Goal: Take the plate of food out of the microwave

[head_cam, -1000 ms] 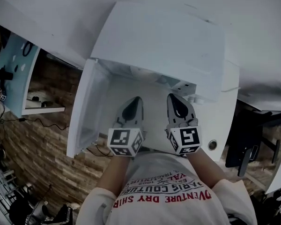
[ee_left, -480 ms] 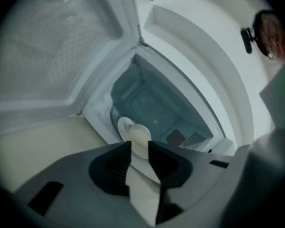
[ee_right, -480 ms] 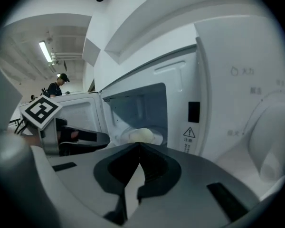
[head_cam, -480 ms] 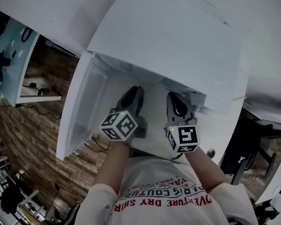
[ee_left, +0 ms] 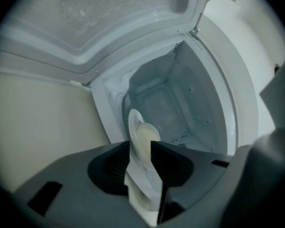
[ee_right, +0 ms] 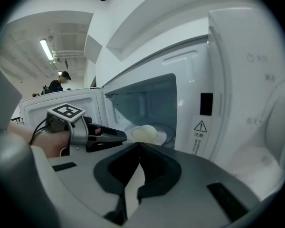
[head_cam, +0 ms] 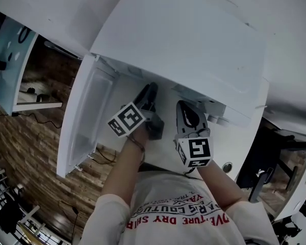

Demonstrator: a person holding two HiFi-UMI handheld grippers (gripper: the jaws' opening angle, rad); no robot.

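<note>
1. The left hand-held gripper (head_cam: pixel 149 93) has pushed ahead of the right one and rolled onto its side. Its tips are now at the mouth of the white, box-shaped microwave oven (head_cam: pixel 183 40). A second ago the two sat level, side by side, in front of it.
2. Its jaws are opening, from closed a moment back to a clear gap. Nothing is pressed between the pads, and the plate shows only beyond them, through that gap.
3. The right hand-held gripper (ee_right: pixel 139 145) hangs back outside, jaws closed tip to tip and empty.
4. To my eye the reach is under way but the grasp is not. The left one looks to be getting ready to take the plate by its rim.
5. The white hinged microwave door (head_cam: pixel 86 116) stands swung out to the left, so the way in is free.
6. The round white plate (ee_left: pixel 133 122) sits inside the cavity, on its floor. It carries a smooth, pale cream mound of food (ee_left: pixel 145 139); what the food is I cannot tell.
</note>
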